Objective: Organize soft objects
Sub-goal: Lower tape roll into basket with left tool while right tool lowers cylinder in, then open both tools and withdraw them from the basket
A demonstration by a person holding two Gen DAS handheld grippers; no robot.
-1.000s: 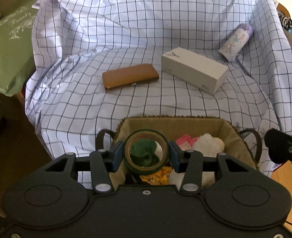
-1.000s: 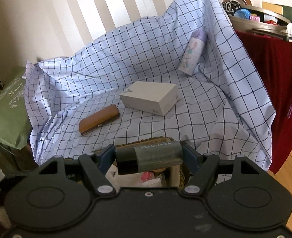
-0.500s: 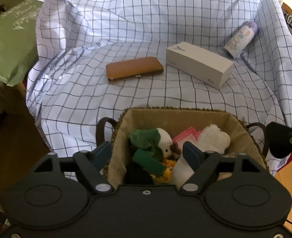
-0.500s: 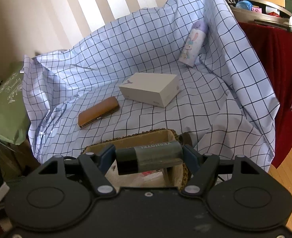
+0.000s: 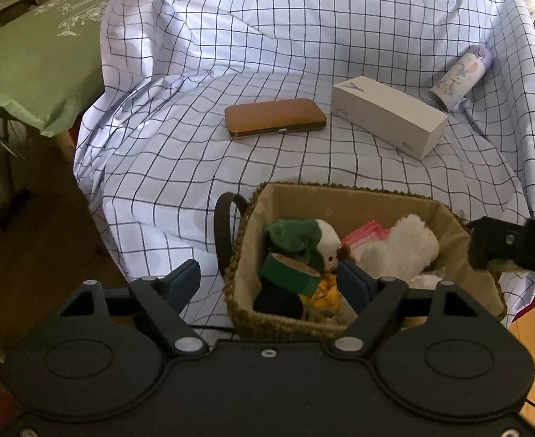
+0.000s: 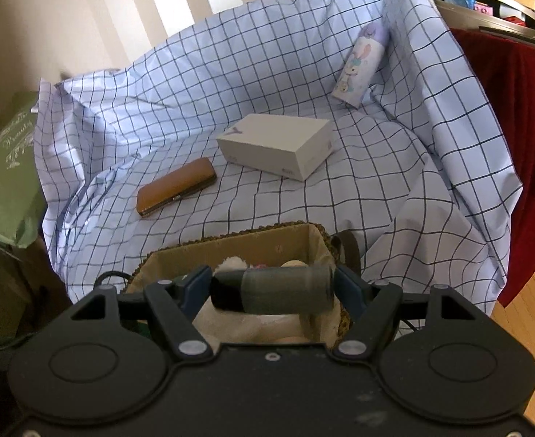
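A woven basket with dark handles sits at the near edge of the checked cloth. It holds a green-hatted plush toy, a white fluffy item, a pink cloth and a green tape roll. My left gripper is open and empty, its jaws straddling the basket's near left corner. My right gripper is shut on a grey-and-black rolled item, held over the basket. The right gripper also shows at the right edge of the left wrist view.
On the cloth lie a brown case, a white box and a printed bottle. A green cushion is at left. A red cloth hangs at right. Wooden floor lies beyond the cloth edges.
My left gripper opened and let go of the green tape roll, which now lies in the basket. The right gripper kept its grip and moved over the basket.
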